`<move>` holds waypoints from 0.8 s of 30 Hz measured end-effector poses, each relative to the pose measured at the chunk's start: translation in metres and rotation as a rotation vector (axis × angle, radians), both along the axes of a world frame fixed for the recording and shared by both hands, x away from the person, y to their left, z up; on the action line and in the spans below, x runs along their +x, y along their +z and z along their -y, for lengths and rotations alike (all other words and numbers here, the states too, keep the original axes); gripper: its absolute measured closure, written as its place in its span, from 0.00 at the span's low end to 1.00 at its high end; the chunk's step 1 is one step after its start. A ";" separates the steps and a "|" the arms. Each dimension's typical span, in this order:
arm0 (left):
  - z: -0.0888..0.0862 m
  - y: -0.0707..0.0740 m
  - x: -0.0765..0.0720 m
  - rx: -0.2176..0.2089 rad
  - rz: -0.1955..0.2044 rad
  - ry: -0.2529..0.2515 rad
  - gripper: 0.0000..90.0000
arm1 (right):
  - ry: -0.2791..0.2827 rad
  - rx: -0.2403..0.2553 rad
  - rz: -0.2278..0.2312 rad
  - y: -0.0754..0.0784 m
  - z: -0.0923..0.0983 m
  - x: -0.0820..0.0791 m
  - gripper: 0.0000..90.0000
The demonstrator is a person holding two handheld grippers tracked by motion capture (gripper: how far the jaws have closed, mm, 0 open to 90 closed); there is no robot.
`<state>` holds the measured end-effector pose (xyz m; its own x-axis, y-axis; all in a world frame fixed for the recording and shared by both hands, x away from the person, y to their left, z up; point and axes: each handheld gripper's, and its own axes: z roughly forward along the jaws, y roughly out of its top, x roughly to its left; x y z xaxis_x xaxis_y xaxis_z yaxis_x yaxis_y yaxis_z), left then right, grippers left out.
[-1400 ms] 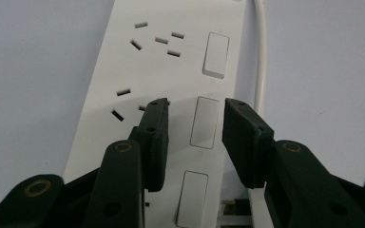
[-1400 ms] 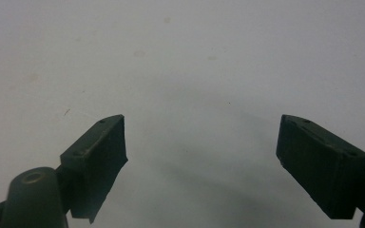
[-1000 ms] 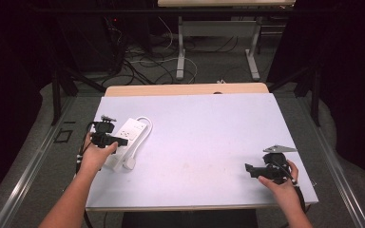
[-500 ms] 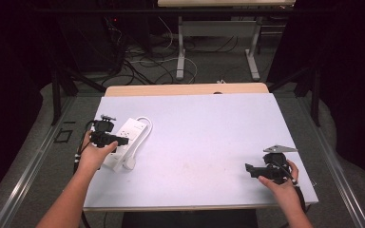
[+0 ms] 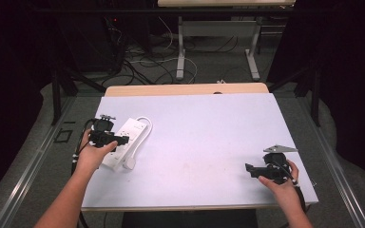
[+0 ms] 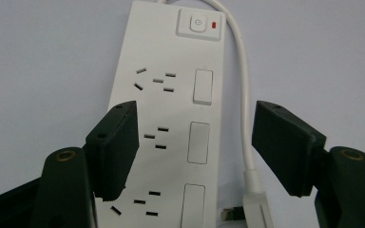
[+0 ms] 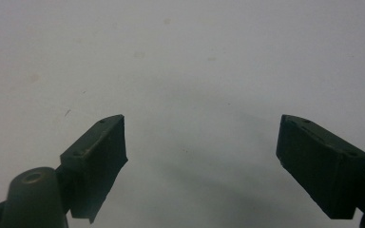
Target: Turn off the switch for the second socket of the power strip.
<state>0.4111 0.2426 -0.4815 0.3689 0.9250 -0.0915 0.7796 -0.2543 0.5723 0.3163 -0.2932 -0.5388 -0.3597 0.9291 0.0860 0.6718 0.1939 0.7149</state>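
Nearest, at the table's [image 5: 204, 190] front right, the right gripper [image 5: 253, 169] is held low over the bare white surface, its jaws spread wide with nothing between them, as is seen in the right gripper view [image 7: 199, 156]. Further in, at the left side, the left gripper [image 5: 116, 139] is poised above the white power strip [image 5: 123, 142]. Its jaws have just been opening and are released, pressing on nothing; in the left gripper view [image 6: 195, 152] the strip's body [image 6: 171, 118] and its white cable [image 6: 244, 118] are seen between and below them. The strip lies flat near the table's left edge, its cable looped alongside, with the plug [image 6: 259, 204] resting by its near end. Its switch [image 6: 198, 23] is at the far end. Beyond the table, cables [image 5: 152, 61] are strewn on the floor.
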 end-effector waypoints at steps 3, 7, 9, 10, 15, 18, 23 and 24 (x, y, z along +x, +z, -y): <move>0.001 0.002 -0.002 -0.002 0.012 -0.013 0.34 | 0.000 0.000 0.000 0.000 0.000 0.000 0.18; 0.002 0.006 -0.005 0.004 0.035 -0.038 0.34 | 0.000 0.001 0.001 0.000 0.000 0.000 0.18; 0.002 0.008 -0.006 0.005 0.042 -0.041 0.34 | 0.002 -0.002 0.003 0.000 0.000 0.000 0.18; 0.002 0.008 -0.007 -0.002 0.052 -0.039 0.34 | 0.002 -0.003 0.004 0.000 0.000 0.000 0.18; 0.000 0.010 -0.012 -0.009 0.065 -0.046 0.34 | 0.002 -0.002 0.004 0.000 0.000 0.000 0.18; 0.000 0.011 -0.015 -0.030 0.077 -0.044 0.34 | 0.001 -0.001 0.004 0.000 0.000 0.000 0.18; 0.000 0.012 -0.021 -0.040 0.103 -0.060 0.32 | 0.001 -0.002 0.004 0.000 0.000 0.000 0.18; 0.001 0.012 -0.023 -0.050 0.100 -0.053 0.32 | 0.001 -0.001 0.005 0.000 0.000 0.000 0.18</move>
<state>0.3883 0.2415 -0.4696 0.4263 0.8994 -0.0970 0.7042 -0.2626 0.6597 0.3162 -0.2933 -0.5385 -0.3612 0.9288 0.0830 0.6683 0.1957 0.7177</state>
